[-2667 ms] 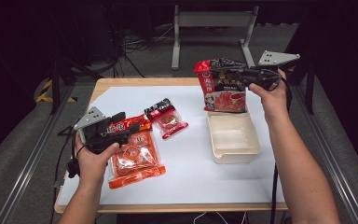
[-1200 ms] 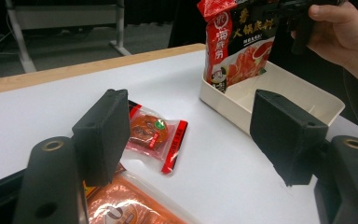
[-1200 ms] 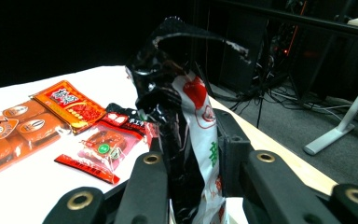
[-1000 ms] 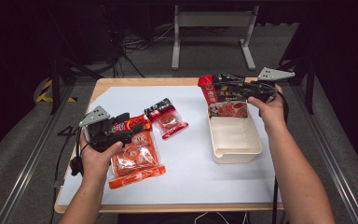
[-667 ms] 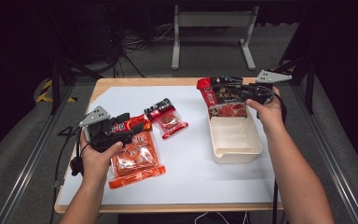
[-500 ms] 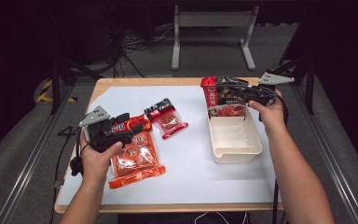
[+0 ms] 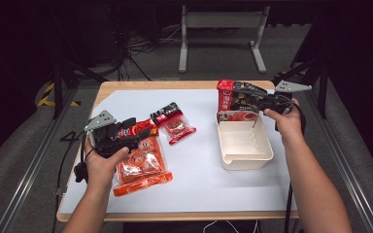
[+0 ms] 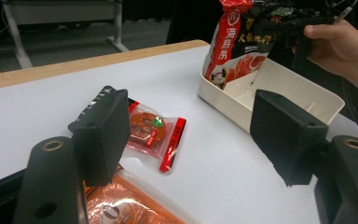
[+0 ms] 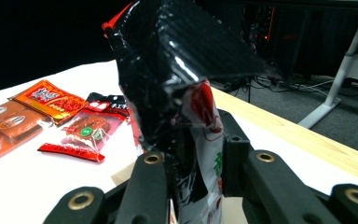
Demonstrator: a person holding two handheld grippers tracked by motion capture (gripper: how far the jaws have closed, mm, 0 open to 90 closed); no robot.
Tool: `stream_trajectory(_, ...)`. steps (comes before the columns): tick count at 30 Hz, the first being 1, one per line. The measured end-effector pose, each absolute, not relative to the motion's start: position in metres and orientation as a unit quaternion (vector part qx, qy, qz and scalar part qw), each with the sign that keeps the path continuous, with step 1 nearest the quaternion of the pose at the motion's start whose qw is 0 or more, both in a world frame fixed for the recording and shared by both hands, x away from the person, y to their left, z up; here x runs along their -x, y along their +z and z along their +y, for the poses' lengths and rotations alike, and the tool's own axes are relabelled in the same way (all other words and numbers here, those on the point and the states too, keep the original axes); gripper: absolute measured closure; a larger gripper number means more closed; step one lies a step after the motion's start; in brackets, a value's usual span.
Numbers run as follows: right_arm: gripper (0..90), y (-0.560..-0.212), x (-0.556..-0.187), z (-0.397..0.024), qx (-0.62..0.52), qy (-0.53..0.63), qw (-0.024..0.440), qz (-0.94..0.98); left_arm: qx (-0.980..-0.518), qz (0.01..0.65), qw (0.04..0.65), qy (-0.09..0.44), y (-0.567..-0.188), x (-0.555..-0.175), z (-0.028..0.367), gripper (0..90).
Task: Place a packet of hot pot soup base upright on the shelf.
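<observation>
Nearest the person, the left gripper [image 7: 143, 132] rests low over the large orange pack [image 7: 141, 165] at the table's [image 7: 199, 194] left side. Its jaws stand wide with nothing between them, as the left gripper view confirms; beyond them lies the small red packet [image 8: 153, 132], flat on the white surface and apart from the orange pack.

Further right sits the cream bin [image 7: 243, 145], upright, open, with nothing lying on the bare floor that shows. At its far end the right gripper [image 7: 238, 97] holds the red-and-black pouch [image 7: 233, 99], jaws narrowed and pinched on the pouch's top edge. The pouch hangs roughly upright, its lower edge inside the far end of the bin or at its rim; contact with the bin floor cannot be told.

Judgement: the step in hand is lowering the pouch into the bin. To do it well, bring the pouch down toward the near end so it tips and lies flat, clear of the walls, and release only once its weight rests on the floor. Keep the left gripper off the bin's path. Risk: a release too high leaves the pouch propped on the far wall.
</observation>
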State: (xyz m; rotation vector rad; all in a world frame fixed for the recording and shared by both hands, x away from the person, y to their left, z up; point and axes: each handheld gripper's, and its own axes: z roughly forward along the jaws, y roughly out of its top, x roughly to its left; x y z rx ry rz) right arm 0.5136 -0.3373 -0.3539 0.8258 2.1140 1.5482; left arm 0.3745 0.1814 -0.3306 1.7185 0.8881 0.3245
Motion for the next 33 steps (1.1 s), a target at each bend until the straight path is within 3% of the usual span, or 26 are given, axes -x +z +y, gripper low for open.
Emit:
stream_trajectory(4, 74.7, -0.353, -0.513, -0.338, -0.302, 0.549, 0.194, 0.754, -0.728, 0.375, 0.557, 0.138, -0.331, -0.374, 0.182, 29.8)
stream_trajectory(9, 56.7, -0.350, -0.512, -0.332, -0.323, 0.540, 0.181, 0.755, -0.728, 0.377, 0.557, 0.134, -0.331, -0.376, 0.182, 29.8)
stream_trajectory(15, 44.1, -0.344, -0.507, -0.334, -0.338, 0.538, 0.192, 0.748, -0.730, 0.378, 0.554, 0.134, -0.333, -0.379, 0.180, 29.7)
stream_trajectory(23, 39.9, -0.332, -0.490, -0.338, -0.346, 0.517, 0.226, 0.749, -0.732, 0.377, 0.552, 0.131, -0.334, -0.382, 0.178, 29.6)
stream_trajectory(27, 39.0, -0.323, -0.472, -0.338, -0.349, 0.503, 0.268, 0.744, -0.733, 0.376, 0.551, 0.133, -0.334, -0.385, 0.177, 29.5)
stream_trajectory(31, 37.7, -0.321, -0.464, -0.343, -0.357, 0.510, 0.260, 0.738, -0.738, 0.373, 0.541, 0.151, -0.334, -0.385, 0.175, 29.4)
stream_trajectory(33, 37.4, -0.319, -0.456, -0.347, -0.354, 0.502, 0.277, 0.739, -0.739, 0.372, 0.541, 0.151, -0.334, -0.386, 0.175, 29.3)
